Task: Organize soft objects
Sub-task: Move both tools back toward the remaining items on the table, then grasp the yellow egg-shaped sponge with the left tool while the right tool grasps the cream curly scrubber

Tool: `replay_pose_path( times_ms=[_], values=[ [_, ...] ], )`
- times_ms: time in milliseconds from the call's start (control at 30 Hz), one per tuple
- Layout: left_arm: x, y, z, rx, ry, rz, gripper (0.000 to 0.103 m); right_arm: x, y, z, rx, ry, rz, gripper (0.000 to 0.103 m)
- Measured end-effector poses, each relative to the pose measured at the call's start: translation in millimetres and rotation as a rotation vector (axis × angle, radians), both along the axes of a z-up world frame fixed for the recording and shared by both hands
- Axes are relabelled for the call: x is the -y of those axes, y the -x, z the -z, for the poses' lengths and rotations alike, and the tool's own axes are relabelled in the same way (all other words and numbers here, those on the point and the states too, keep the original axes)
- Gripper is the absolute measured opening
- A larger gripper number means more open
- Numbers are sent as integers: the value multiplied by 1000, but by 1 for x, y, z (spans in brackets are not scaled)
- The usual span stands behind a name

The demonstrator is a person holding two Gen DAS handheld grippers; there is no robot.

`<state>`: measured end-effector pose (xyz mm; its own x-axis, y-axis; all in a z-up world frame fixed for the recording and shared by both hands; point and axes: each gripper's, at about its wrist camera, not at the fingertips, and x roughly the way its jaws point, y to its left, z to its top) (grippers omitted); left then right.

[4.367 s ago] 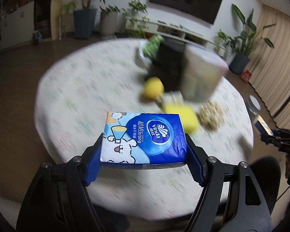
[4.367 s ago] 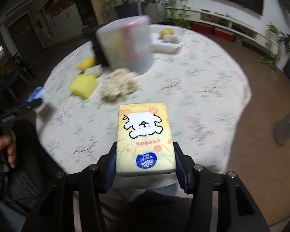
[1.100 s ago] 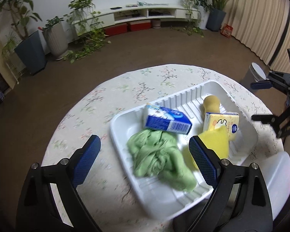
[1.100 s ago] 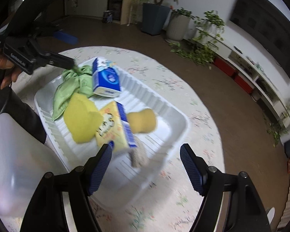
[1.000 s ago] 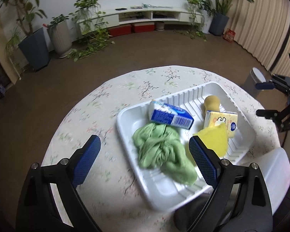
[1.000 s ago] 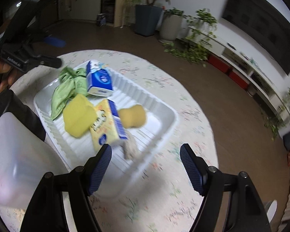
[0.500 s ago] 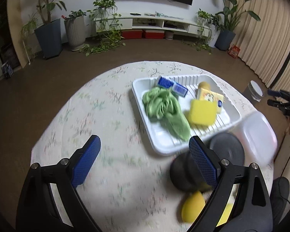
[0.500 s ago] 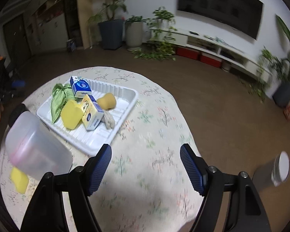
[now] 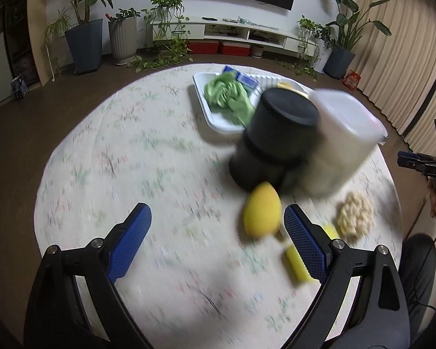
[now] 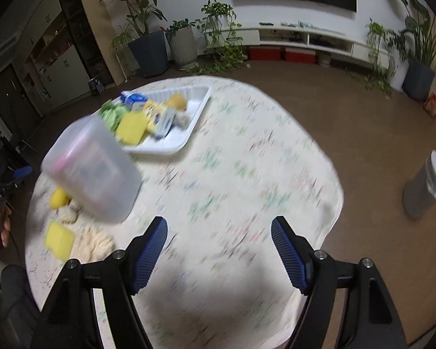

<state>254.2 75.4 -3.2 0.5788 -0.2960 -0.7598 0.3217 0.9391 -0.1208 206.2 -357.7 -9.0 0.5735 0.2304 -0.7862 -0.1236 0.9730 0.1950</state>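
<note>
Sponges and cloths lie ahead of both claws, whose jaws stand apart with nothing between them. The left gripper hangs over a round table with a flowered cloth, near a yellow sponge; the right gripper over bare cloth. Beyond stand a black canister and a clear jug. The white tray holds a green cloth, tissue packs and another sponge. Potted plants line the wall.
</note>
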Motion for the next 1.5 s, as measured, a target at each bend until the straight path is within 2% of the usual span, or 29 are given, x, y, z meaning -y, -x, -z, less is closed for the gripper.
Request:
replay_pose_path(
  times_ms=[267,400,500,667,833,1000,1267,1500],
  values=[
    [13,64,15,-6,107,-36,93,-49,53,15,-42,-88,-23,77],
    [23,80,26,-20,142,-40,93,-85,77,25,-43,-108,-60,77],
    [29,81,31,-26,133,-35,93,-107,88,32,-46,-96,-77,77],
    [27,67,22,4,112,-49,93,-139,100,39,-30,-87,-106,77],
    [32,39,17,15,73,-39,93,-160,92,38,-5,-53,-130,77],
    [43,16,21,7,16,-8,93,-161,75,40,-8,-50,-104,77],
    [49,-6,41,-53,-18,36,93,-164,50,44,-16,-35,-57,77],
    [54,-28,43,-75,-39,100,93,-167,39,49,-1,-6,-46,77]
  ],
)
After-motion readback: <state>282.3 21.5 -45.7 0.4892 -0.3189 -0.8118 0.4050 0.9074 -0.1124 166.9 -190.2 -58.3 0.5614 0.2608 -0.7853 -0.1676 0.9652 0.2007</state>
